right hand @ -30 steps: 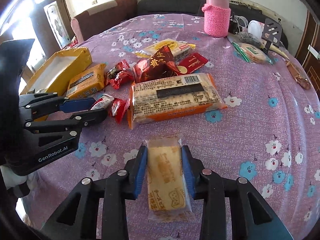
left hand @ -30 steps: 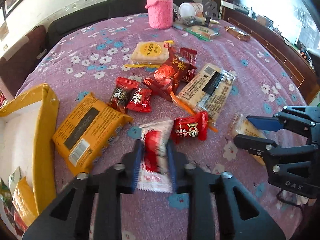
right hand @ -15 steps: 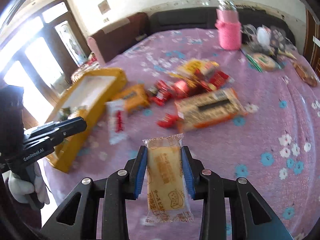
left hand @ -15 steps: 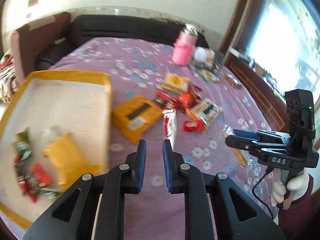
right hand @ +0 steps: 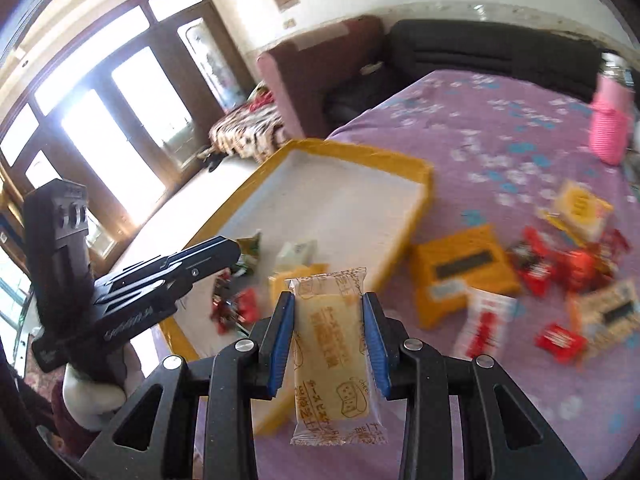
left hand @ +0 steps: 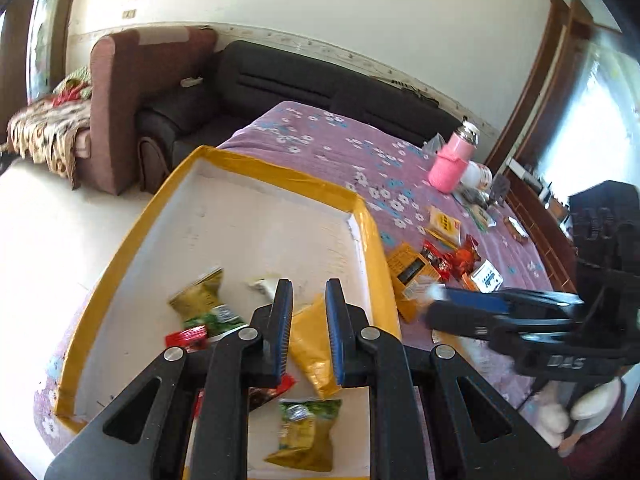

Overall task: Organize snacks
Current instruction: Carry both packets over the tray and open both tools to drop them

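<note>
My left gripper (left hand: 308,312) hovers over the white-bottomed, yellow-rimmed box (left hand: 280,172). Its jaws stand narrow and shut, with nothing between them. Under it in the box lie a yellow packet (left hand: 312,344), two green packets (left hand: 204,300) and a red candy (left hand: 186,338). My right gripper (right hand: 328,300) is shut on a pale yellow cracker packet (right hand: 332,344) and holds it in the air above the box's near corner (right hand: 272,412). A red and white packet (right hand: 486,320) lies on the cloth beside an orange box (right hand: 464,268).
More snacks are scattered on the purple flowered cloth (right hand: 480,128): red candies (right hand: 560,340), a long cracker pack (right hand: 612,312) and a yellow packet (right hand: 580,204). A pink flask (left hand: 452,164) stands at the far side. A black sofa (left hand: 288,80) and an armchair (left hand: 132,92) border the table.
Both grippers swung left from the snack pile to above the box. The left gripper no longer holds the red and white packet, which lies on the table. The right keeps its cracker packet.
</note>
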`<state>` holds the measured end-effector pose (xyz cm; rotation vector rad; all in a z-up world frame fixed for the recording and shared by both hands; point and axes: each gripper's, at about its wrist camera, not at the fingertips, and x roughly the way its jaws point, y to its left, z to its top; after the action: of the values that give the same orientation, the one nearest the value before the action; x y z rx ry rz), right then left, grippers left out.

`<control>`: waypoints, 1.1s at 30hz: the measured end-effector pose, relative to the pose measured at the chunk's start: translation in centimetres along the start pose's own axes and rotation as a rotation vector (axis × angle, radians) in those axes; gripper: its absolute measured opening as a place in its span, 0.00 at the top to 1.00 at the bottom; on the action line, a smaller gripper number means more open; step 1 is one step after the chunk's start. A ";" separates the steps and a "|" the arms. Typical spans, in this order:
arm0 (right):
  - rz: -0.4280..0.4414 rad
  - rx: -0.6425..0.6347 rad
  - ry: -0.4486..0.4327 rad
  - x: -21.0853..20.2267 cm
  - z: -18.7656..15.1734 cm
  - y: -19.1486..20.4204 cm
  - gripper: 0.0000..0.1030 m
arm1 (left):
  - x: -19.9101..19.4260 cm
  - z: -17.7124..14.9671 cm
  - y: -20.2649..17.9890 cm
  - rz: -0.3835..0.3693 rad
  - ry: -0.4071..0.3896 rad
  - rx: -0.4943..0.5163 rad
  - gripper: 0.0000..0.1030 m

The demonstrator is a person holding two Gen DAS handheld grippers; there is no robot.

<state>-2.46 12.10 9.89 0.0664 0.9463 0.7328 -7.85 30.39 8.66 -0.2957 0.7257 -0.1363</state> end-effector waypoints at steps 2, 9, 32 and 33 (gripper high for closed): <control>0.012 0.003 0.014 1.3 0.5 0.7 0.67 | -0.4 -0.2 0.4 -0.036 -0.002 -0.016 0.86; -0.047 0.081 -0.030 -1.8 -0.2 -3.3 0.67 | 0.5 -0.9 -3.8 -0.239 0.068 0.045 0.85; -0.036 0.336 -0.112 -9.9 -8.2 -17.1 0.66 | 15.4 -4.1 -18.9 0.045 0.288 0.316 0.91; -0.033 0.334 -0.111 -9.8 -8.3 -17.1 0.66 | 14.9 -4.1 -18.7 0.044 0.275 0.318 0.91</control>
<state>-3.06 -8.89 5.77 0.3798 0.9532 0.5293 0.07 8.38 2.18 0.0451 0.9676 -0.2507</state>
